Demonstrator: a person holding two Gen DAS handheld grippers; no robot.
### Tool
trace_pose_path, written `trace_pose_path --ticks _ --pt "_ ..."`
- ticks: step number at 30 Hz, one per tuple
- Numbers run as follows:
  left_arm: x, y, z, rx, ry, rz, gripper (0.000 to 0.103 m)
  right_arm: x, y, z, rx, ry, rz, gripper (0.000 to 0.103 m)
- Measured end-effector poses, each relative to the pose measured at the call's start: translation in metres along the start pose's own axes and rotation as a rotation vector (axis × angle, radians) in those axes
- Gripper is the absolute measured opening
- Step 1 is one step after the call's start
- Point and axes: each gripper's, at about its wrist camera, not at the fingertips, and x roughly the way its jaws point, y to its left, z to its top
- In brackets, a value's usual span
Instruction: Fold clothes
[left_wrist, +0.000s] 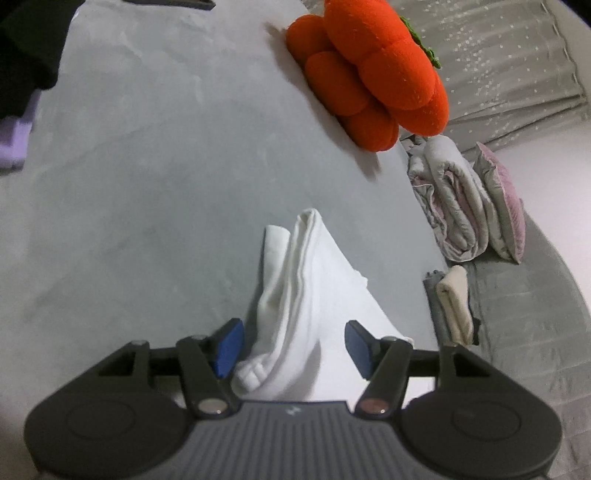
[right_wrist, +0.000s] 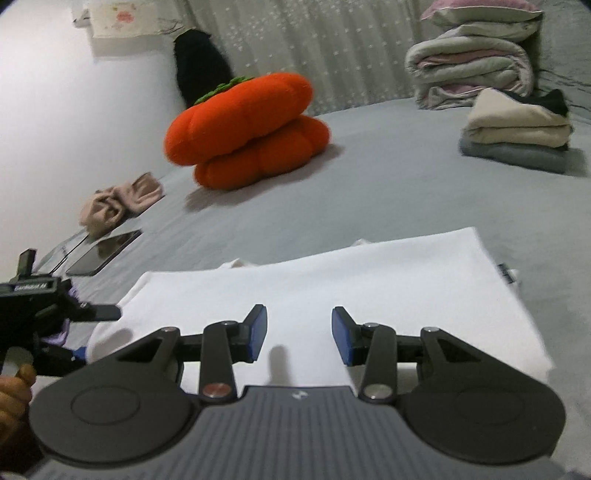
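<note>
A white garment (right_wrist: 332, 280) lies folded flat on the grey bed (right_wrist: 369, 195). In the left wrist view its near end (left_wrist: 306, 295) rises in a bunched ridge between my fingers. My left gripper (left_wrist: 293, 349) is open, its blue pads either side of that white fabric without pinching it. My right gripper (right_wrist: 299, 334) is open just above the garment's near edge, nothing between its pads. The left gripper (right_wrist: 48, 314) also shows at the left of the right wrist view, held by a hand (right_wrist: 14, 391).
Two stacked orange pumpkin cushions (right_wrist: 251, 136) sit mid-bed. A pile of folded clothes (right_wrist: 517, 133) and folded quilts with a pillow (right_wrist: 472, 70) stand at the right. A pink crumpled cloth (right_wrist: 118, 203) and a dark tablet (right_wrist: 103, 251) lie at the left edge.
</note>
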Motion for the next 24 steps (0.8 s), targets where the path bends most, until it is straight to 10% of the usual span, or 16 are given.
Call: trace_pose_path --ticks 14,18,24 --pt "0.009 -0.008 0.003 0.021 0.032 -0.023 0.066 0.018 0.015 -0.011 -0.067 0.087 0.008 0.040" --pt "0.010 -0.011 0.001 0.022 0.013 0.028 0.033 0.019 0.016 -0.011 -0.074 0.093 0.000 0.040" --pt "0.002 -0.012 0.002 -0.012 -0.013 0.011 0.026 0.019 0.014 -0.011 -0.060 0.097 0.007 0.040"
